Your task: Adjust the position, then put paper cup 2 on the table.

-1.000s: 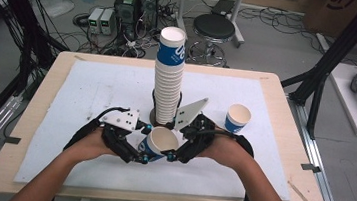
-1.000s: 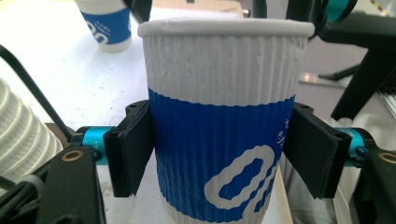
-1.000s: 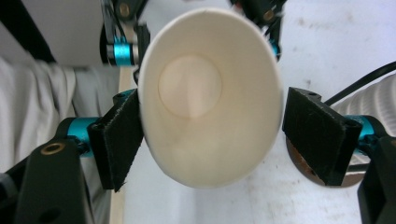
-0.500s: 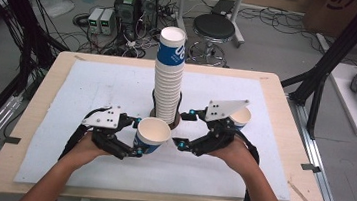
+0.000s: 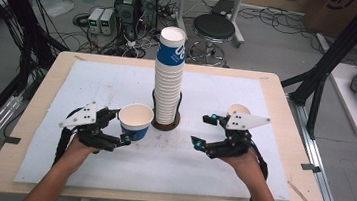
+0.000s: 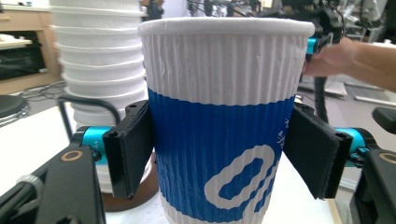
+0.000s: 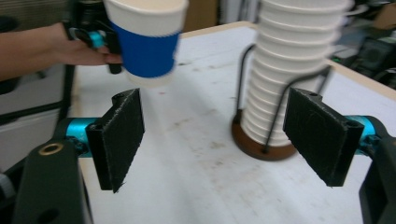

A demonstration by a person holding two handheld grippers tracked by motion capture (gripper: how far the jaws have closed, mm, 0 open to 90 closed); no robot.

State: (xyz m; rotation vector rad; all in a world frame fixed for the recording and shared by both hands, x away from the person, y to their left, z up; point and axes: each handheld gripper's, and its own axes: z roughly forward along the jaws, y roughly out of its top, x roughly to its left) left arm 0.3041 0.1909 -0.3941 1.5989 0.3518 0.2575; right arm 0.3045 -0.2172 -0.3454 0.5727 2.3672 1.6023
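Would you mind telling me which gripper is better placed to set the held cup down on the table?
Left. The left gripper is shut on the cup, upright beside the stack. The right gripper is open with nothing between its jaws.

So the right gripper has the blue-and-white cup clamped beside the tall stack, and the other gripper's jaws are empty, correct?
Wrong hand. The left gripper holds the blue-and-white cup beside the tall stack, as the left gripper view shows; the right gripper is the one with empty jaws.
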